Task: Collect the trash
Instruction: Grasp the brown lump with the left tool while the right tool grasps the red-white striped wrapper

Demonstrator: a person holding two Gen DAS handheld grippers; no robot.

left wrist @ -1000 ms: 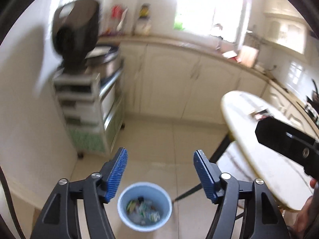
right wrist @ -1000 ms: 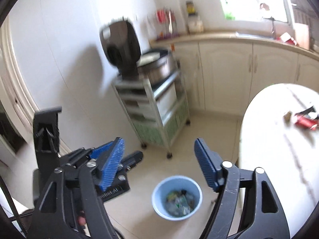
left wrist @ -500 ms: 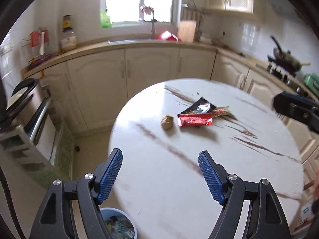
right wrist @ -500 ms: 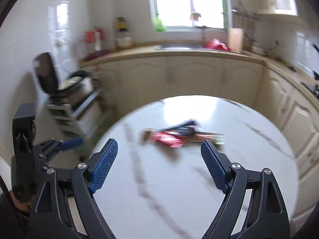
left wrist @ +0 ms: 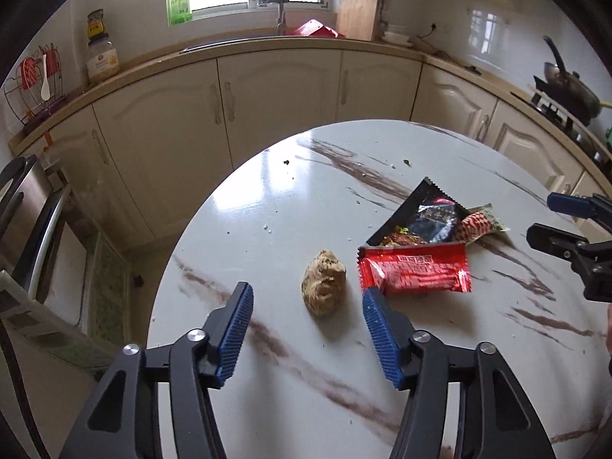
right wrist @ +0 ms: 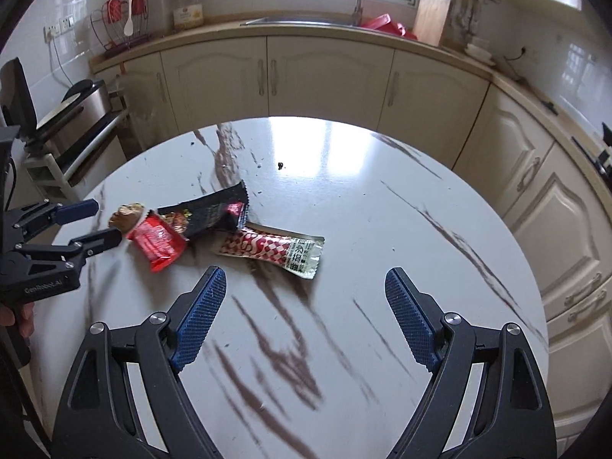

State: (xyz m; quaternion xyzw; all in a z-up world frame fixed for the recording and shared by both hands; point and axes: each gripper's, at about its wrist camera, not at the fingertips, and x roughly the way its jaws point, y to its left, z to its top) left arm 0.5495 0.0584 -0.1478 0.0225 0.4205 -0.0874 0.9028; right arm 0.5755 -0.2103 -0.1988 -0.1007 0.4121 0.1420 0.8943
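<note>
Over the table (left wrist: 267,199), left tongs (left wrist: 306,298), earlier above the bin, close toward the crumpled wad (left wrist: 323,282).

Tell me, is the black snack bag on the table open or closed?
Open. The black snack bag lies flat on the table, and its end beside the red wrapper gapes, with colourful contents showing inside.

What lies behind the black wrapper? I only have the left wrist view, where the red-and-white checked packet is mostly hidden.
Observer: The right wrist view shows the whole red-and-white checked packet, lying flat with a clear printed end toward the right gripper.
Operator: Is the right gripper holding anything?
Observer: No, its jaws stand wide open over bare table.
Operator: How near is the left gripper to the trash?
Observer: From the right, the left gripper, jaws closing, has its tips beside the brown crumpled lump, nothing gripped.
</note>
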